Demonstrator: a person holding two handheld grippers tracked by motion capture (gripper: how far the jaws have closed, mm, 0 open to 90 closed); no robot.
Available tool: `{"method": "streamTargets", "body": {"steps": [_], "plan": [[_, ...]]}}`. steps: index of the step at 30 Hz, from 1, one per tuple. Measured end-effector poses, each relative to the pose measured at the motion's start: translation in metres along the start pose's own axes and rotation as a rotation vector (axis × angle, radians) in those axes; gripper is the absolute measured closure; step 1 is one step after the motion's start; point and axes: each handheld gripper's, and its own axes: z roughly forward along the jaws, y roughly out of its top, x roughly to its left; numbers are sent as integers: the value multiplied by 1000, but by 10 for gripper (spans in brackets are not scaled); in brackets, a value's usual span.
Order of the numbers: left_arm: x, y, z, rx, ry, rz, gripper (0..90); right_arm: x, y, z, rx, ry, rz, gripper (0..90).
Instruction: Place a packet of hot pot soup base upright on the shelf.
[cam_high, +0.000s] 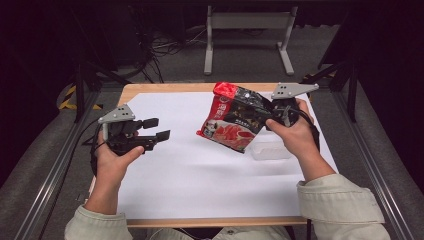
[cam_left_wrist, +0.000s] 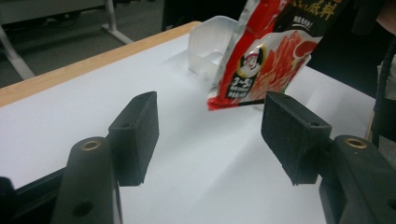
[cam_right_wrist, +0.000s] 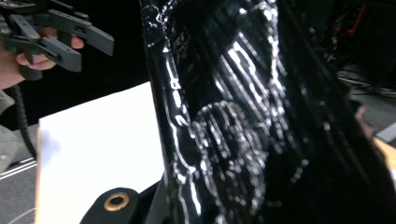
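Left tongs (cam_left_wrist: 210, 135) apart over white table (cam_high: 200, 180); right tongs (cam_high: 272, 111) clamped on lifted packet (cam_high: 234, 122), beside clear tub (cam_high: 270, 150).

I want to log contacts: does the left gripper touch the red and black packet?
Apart. In the left gripper view, the left gripper stands open with white table between its jaws and the packet, which hangs farther off.

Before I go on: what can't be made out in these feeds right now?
- Right claw: tips hidden behind the red and black packet, high view; the packet's glossy back covers them in the right gripper view.
- Clear plastic tray: partly hidden by the packet, left gripper view; inside unclear.
- Packet's small print: too small, top cut off, left gripper view.
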Motion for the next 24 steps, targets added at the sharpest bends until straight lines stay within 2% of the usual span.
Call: {"method": "streamTargets", "body": {"steps": [5, 9, 10, 11, 12, 18, 24], "plan": [[4, -2, -2, 1, 15, -13, 367, -8, 4, -12, 3, -38, -2, 838], [4, -2, -1, 16, 28, -10, 358, -17, 9, -24, 19, -96, -6, 834], [4, -2, -1, 16, 28, -10, 357, -17, 9, -24, 19, -96, -6, 834], [4, -2, -1, 19, 25, -10, 357, -23, 11, -29, 35, -127, -7, 834], [4, -2, -1, 18, 28, -7, 357, -23, 11, -29, 35, -127, -7, 834], [4, -3, 1, 23, 32, -7, 354, -37, 14, -40, 68, -202, -2, 829], [5, -3, 1, 35, 37, 1, 355, -51, 11, -46, 76, -251, 8, 826]]}}
